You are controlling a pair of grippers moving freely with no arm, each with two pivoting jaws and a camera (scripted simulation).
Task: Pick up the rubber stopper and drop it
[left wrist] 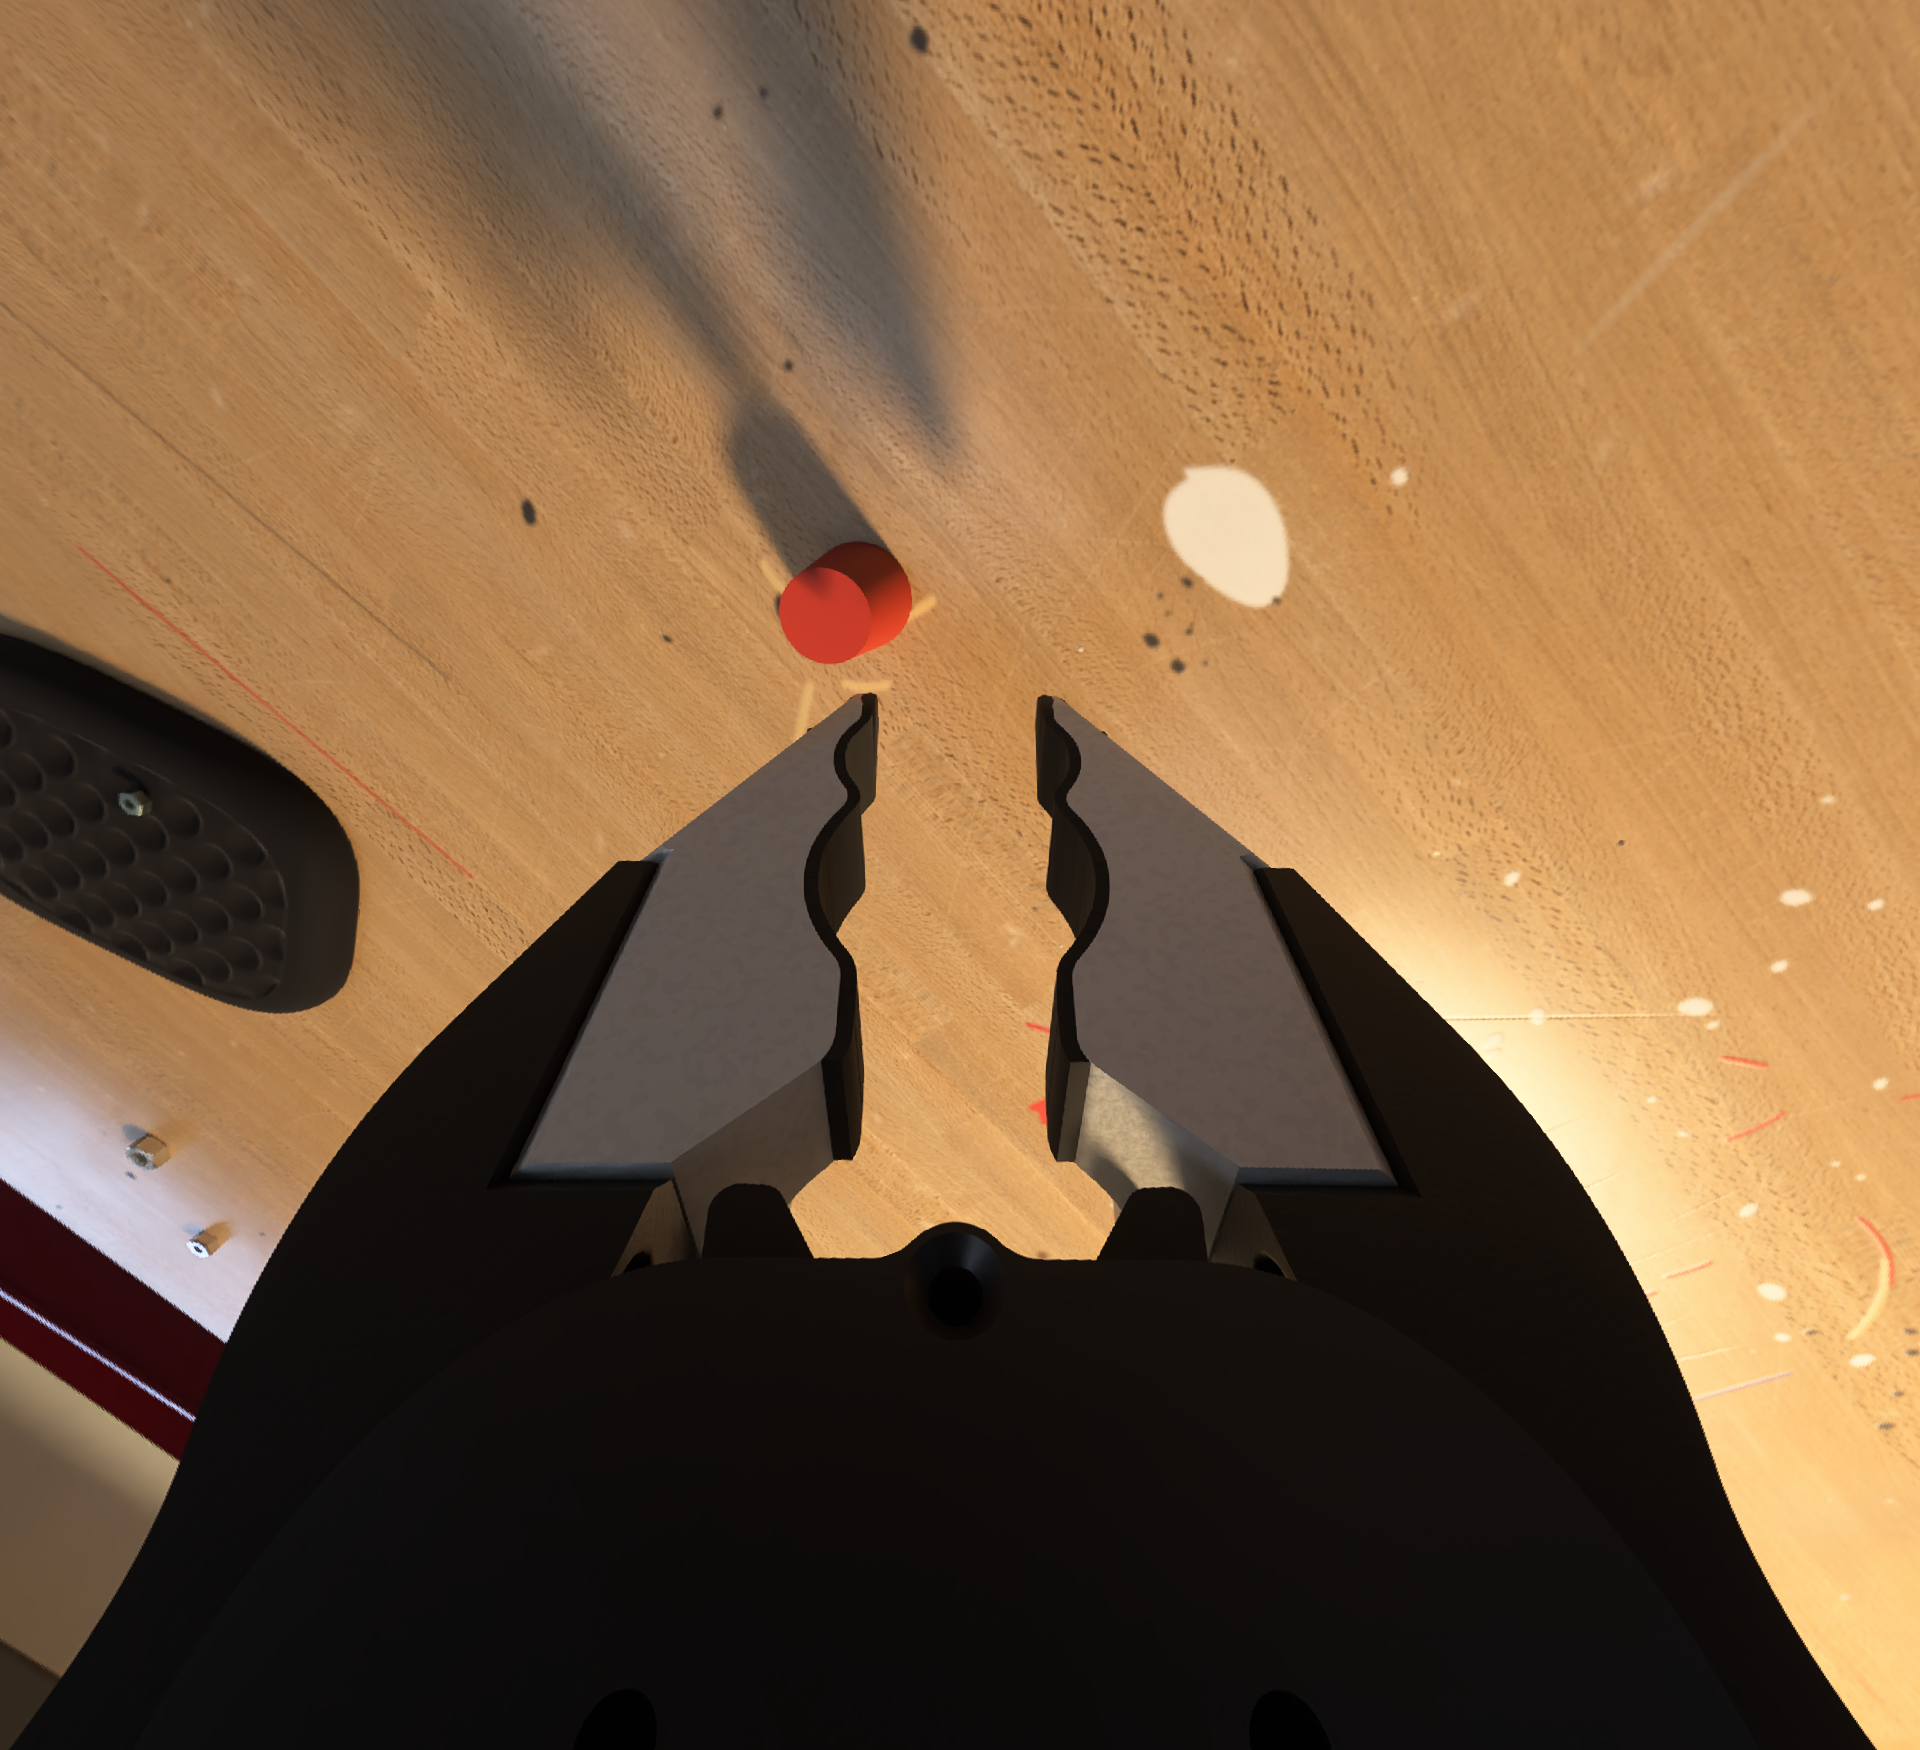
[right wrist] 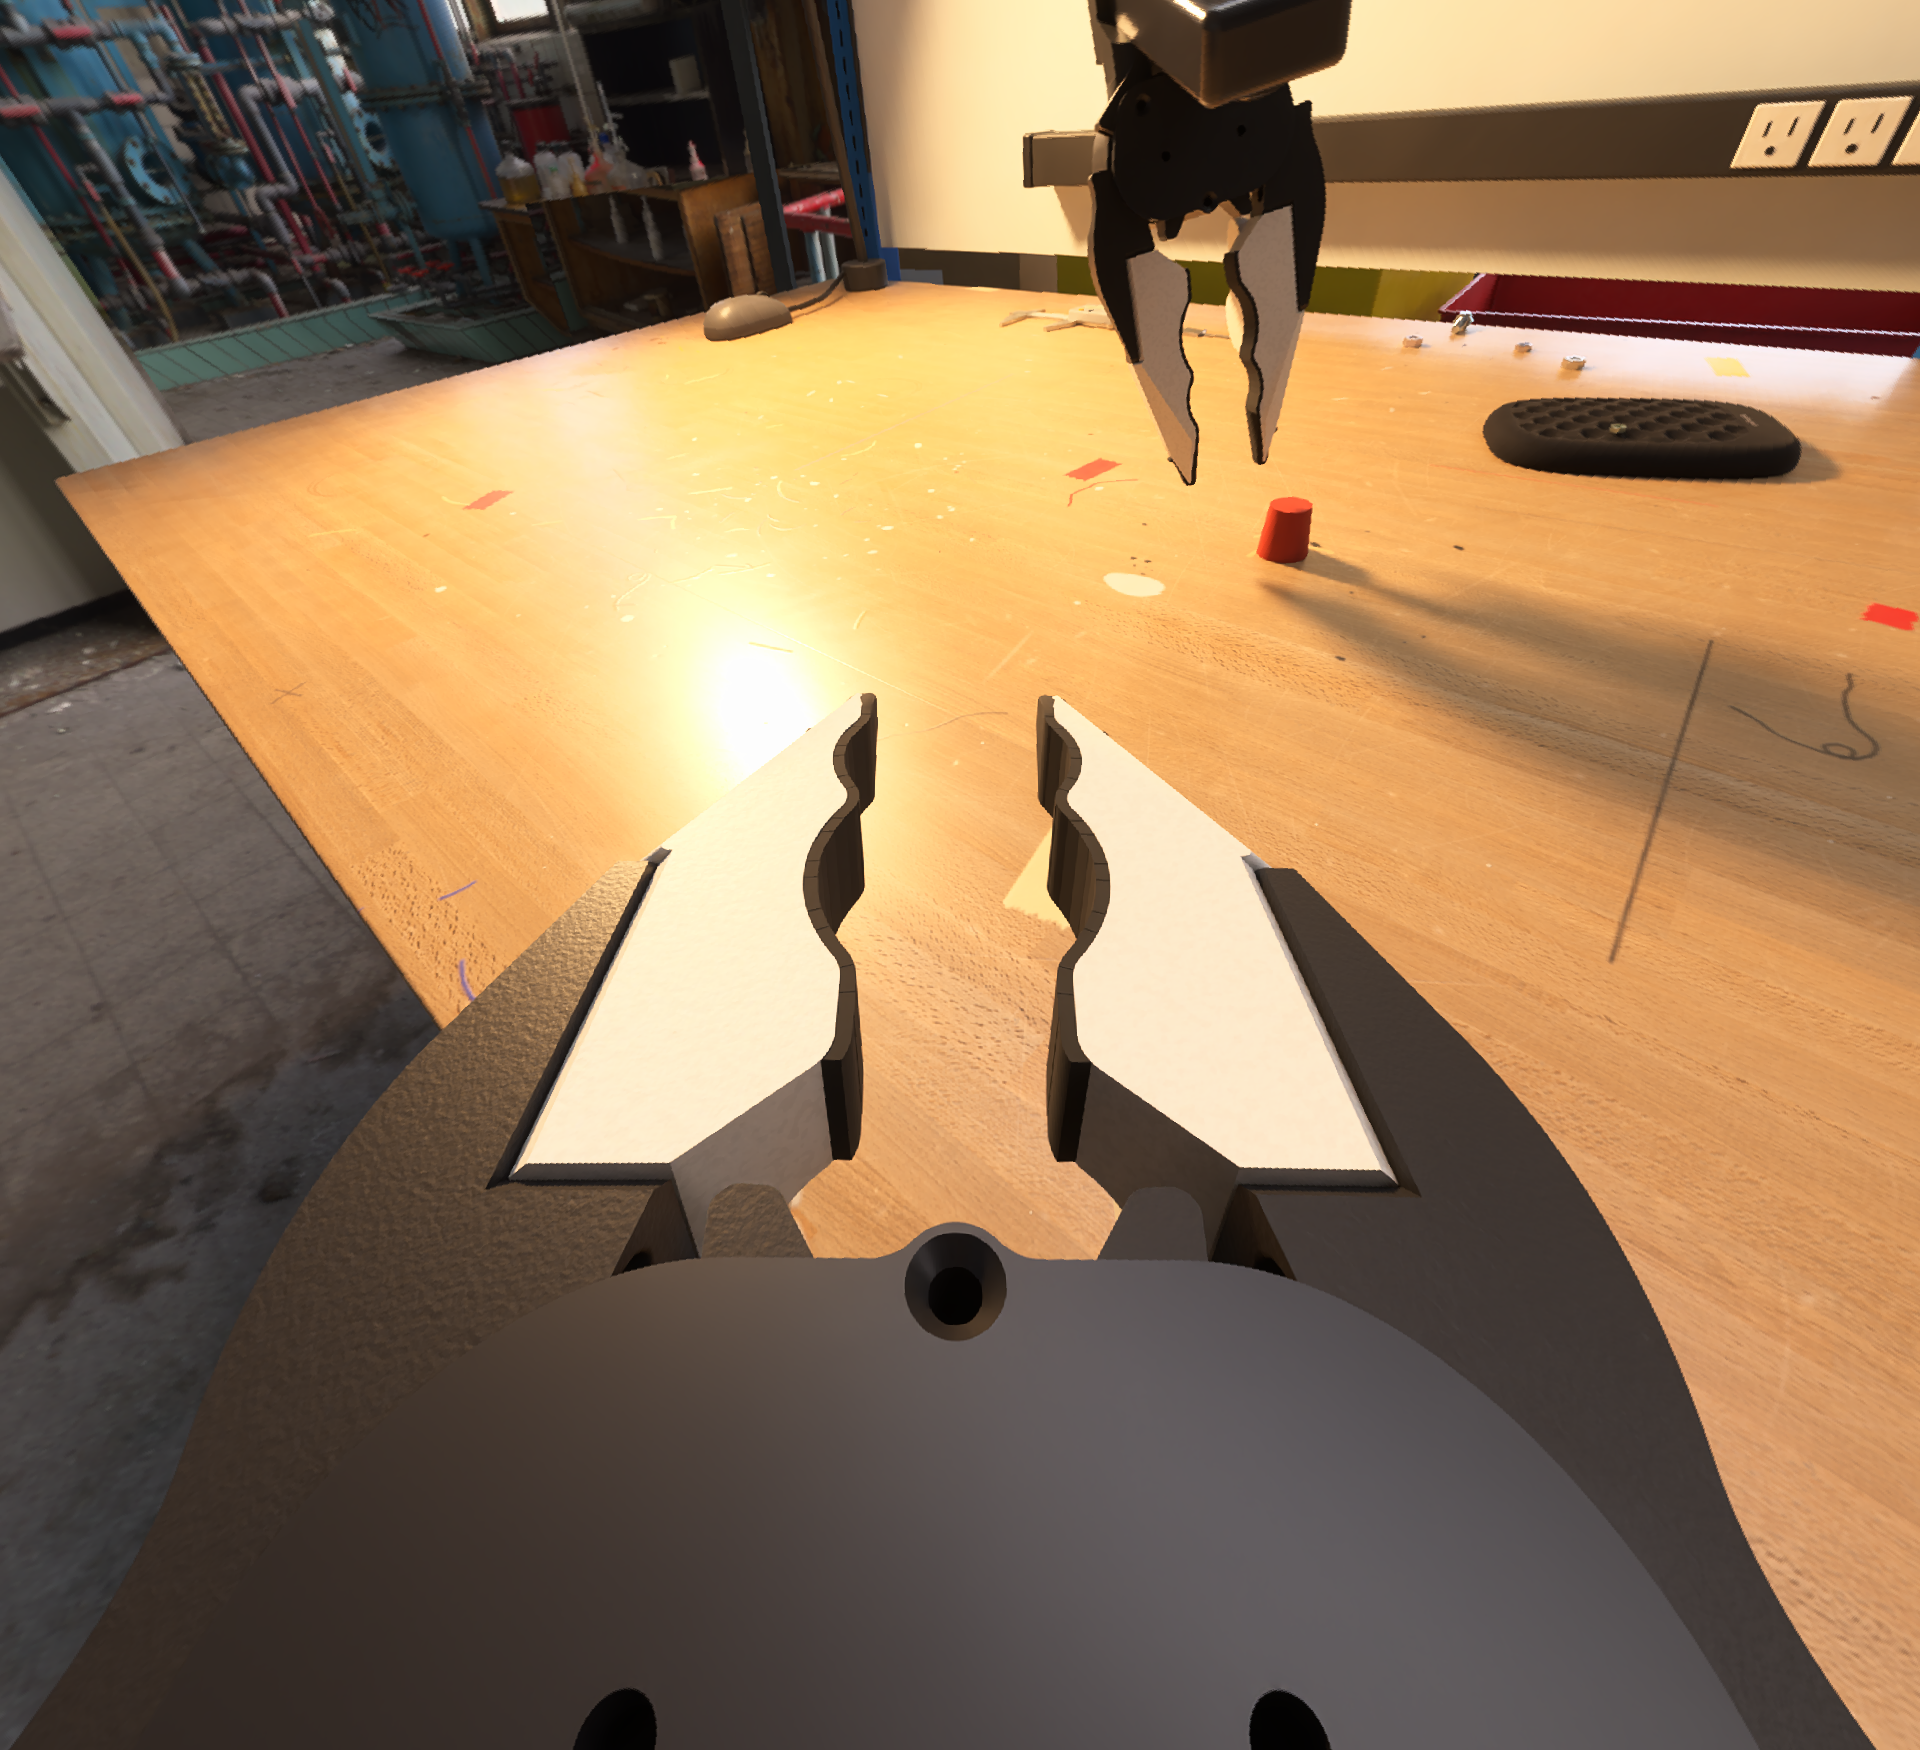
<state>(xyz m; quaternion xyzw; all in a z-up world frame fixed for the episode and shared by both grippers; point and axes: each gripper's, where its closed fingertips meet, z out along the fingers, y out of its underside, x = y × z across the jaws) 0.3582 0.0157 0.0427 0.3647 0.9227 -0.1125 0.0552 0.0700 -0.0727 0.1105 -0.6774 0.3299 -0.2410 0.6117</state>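
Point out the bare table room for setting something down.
The wooden table is bare left of the rubber stopper, out to its edge. It is crowded by the black perforated mat and the loose nuts.

Stopper (right wrist: pixel 1285 530) on table (right wrist: pixel 623 495) (upright); mat (right wrist: pixel 1642 438) behind.

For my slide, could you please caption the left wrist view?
Open left gripper hovers above the upright red rubber stopper on the wooden table.

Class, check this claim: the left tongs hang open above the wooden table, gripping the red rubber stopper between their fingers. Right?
Not quite. The left tongs hang open and empty; the red rubber stopper stands on the wooden table, as the right wrist view shows.
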